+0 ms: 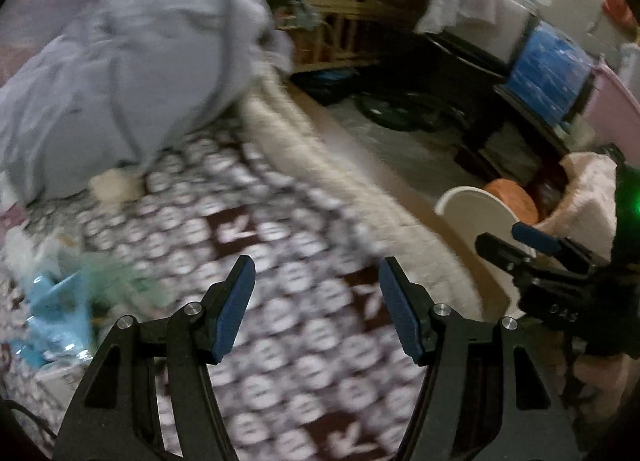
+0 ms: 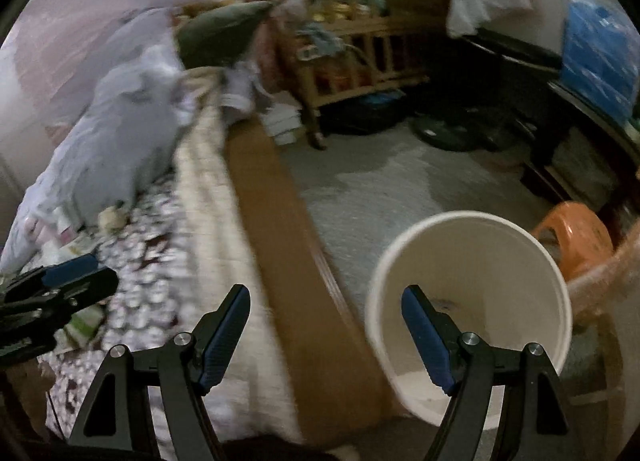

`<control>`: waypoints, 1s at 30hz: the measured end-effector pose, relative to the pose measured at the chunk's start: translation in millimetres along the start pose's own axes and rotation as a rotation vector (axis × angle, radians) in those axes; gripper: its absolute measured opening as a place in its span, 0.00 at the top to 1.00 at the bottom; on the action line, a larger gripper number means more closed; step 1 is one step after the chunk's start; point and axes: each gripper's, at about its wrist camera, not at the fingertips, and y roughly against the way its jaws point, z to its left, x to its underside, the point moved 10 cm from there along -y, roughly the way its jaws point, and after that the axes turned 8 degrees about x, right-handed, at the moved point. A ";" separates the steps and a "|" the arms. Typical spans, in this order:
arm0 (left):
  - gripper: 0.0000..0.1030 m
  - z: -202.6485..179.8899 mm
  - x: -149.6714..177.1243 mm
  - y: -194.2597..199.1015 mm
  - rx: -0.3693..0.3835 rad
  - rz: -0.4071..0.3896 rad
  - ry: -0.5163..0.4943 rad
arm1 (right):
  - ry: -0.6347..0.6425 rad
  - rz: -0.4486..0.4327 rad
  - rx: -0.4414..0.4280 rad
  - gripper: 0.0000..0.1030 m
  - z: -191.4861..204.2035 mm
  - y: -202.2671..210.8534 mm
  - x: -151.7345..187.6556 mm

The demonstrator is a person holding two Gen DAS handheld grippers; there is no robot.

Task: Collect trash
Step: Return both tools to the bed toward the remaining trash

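Underneath, patterned bedspread (image 1: 280,301), cluttered room.

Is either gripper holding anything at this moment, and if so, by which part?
Nothing is held. The left gripper and the right gripper both have open jaws with nothing between them.

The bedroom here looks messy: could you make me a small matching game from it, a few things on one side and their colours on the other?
Things:
1. bucket
2. stool
3. blanket
4. gripper pads

Colours:
A. orange
B. dark blue
C. white
D. pale grey-blue

Pairs: 1-C, 2-A, 3-D, 4-B
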 end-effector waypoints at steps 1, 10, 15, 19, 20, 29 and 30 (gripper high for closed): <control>0.38 8.1 2.1 6.0 -0.012 -0.007 0.008 | 0.013 -0.002 -0.011 0.26 10.6 0.7 -1.5; 0.38 90.0 25.8 59.2 -0.102 -0.045 0.127 | 0.139 0.017 -0.150 0.26 117.7 2.4 5.4; 0.38 141.4 44.0 89.6 -0.164 -0.061 0.188 | 0.188 0.033 -0.208 0.26 163.0 1.3 13.6; 0.38 182.8 63.6 110.6 -0.219 -0.064 0.231 | 0.229 0.052 -0.234 0.26 193.8 -3.8 19.2; 0.38 193.7 69.1 115.6 -0.232 -0.062 0.242 | 0.236 0.056 -0.238 0.26 197.9 -4.4 20.8; 0.38 277.2 104.9 145.3 -0.308 -0.065 0.389 | 0.280 0.080 -0.272 0.26 244.6 -23.2 20.0; 0.38 282.7 105.4 146.8 -0.309 -0.071 0.401 | 0.284 0.085 -0.277 0.26 250.8 -28.0 16.1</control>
